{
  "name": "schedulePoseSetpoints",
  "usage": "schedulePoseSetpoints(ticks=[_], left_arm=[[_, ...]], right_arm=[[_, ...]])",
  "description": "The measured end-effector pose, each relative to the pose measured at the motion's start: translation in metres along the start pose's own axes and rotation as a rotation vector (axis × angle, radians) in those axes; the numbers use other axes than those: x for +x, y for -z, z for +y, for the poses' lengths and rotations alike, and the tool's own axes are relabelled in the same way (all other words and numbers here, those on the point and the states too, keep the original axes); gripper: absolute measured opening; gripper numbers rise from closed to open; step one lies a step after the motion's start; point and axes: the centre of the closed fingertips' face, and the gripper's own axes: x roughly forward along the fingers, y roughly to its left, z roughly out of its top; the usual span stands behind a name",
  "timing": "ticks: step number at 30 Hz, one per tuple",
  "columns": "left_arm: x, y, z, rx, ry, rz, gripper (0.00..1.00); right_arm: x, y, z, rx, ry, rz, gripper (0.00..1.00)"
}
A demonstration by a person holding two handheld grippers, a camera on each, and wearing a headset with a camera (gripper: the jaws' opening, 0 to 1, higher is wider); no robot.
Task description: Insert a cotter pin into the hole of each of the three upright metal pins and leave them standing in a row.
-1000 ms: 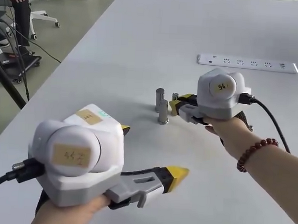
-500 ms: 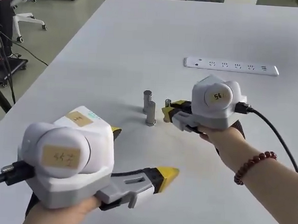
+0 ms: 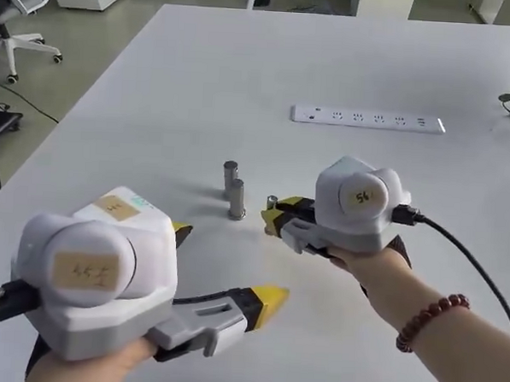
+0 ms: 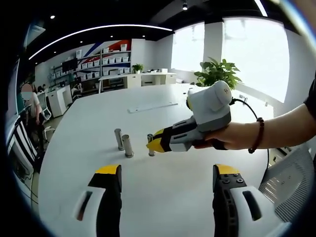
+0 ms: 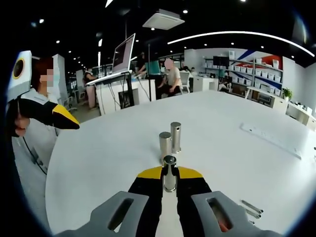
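So the right gripper (image 3: 275,218) is pinching one upright metal pin (image 5: 169,167), jaws closed snug on either side of its shaft. That pin is standing straight, just beside the other two pins (image 5: 165,143), which are sitting upright and close together a bit further out on the white table (image 3: 157,109). I can't tell whether the gripped pin is resting on the table or hanging just off it. The left gripper (image 4: 167,170) is hovering back near the person with its jaws wide apart and nothing in them. Two thin slivers that I'm guessing are the cotter pins (image 5: 250,207) are lying flat on the table off to one side of the right gripper, and a power strip (image 3: 366,120) is lying further out. Handling-wise, I'm reckoning these pins are solid steel: stiff, dense for their size, and smooth enough to slip or twist in the jaws. They're also tippy on that narrow base. I'd be holding square on the shaft and keeping the cross hole clear, though I can't actually make the hole out. The cotter pins are looking light and springy, so I'd be grabbing them by the looped end.
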Motion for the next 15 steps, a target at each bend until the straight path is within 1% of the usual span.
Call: schedulePoseSetpoints(ticks=[2,6,8,11,14,15], left_arm=[[-0.001,0.0,-0.001,0.0,0.001,0.002,0.74],[-0.003,0.001,-0.004,-0.008,0.005,0.001,0.73],[-0.004,-0.001,-0.005,-0.013,0.005,-0.009,0.73],[-0.006,-0.002,-0.008,-0.011,0.008,-0.013,0.73],[-0.008,0.0,-0.012,-0.005,0.016,-0.012,0.73],[-0.008,0.001,-0.013,-0.006,0.017,-0.01,0.73]], right_arm=[[-0.005,0.001,0.002,-0.016,0.022,-0.004,0.04],[-0.013,0.007,0.006,-0.001,0.047,0.001,0.04],[-0.015,0.01,0.008,0.01,0.056,0.001,0.04],[-0.019,0.019,0.011,0.006,0.071,0.021,0.04],[-0.024,0.023,0.013,0.021,0.094,0.02,0.04],[-0.025,0.025,0.013,0.021,0.109,0.021,0.04]])
